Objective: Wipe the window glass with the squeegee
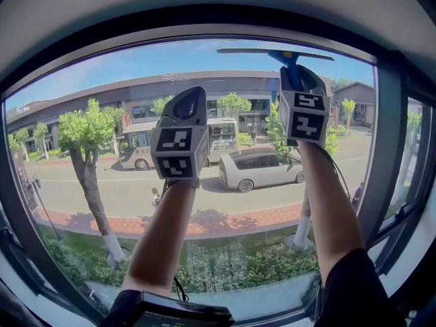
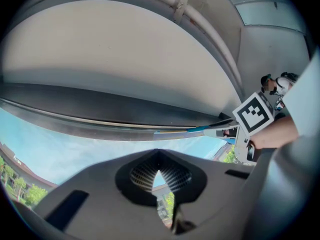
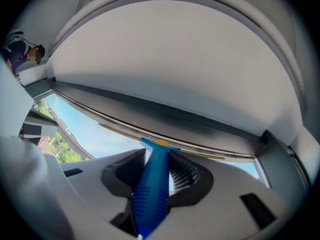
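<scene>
The squeegee's thin blade lies flat against the window glass close under the top frame, right of centre. Its blue handle runs down into my right gripper, which is shut on it. The right gripper view shows the blue handle clamped between the ribbed pads, with the blade just below the dark frame. My left gripper is held up to the glass lower and to the left, shut and holding nothing. From the left gripper I see the squeegee to the right.
A dark window frame arches over the pane and a grey mullion bounds it on the right. The white ceiling is close above. Outside are trees, a parked car and a bus. A dark device sits at my chest.
</scene>
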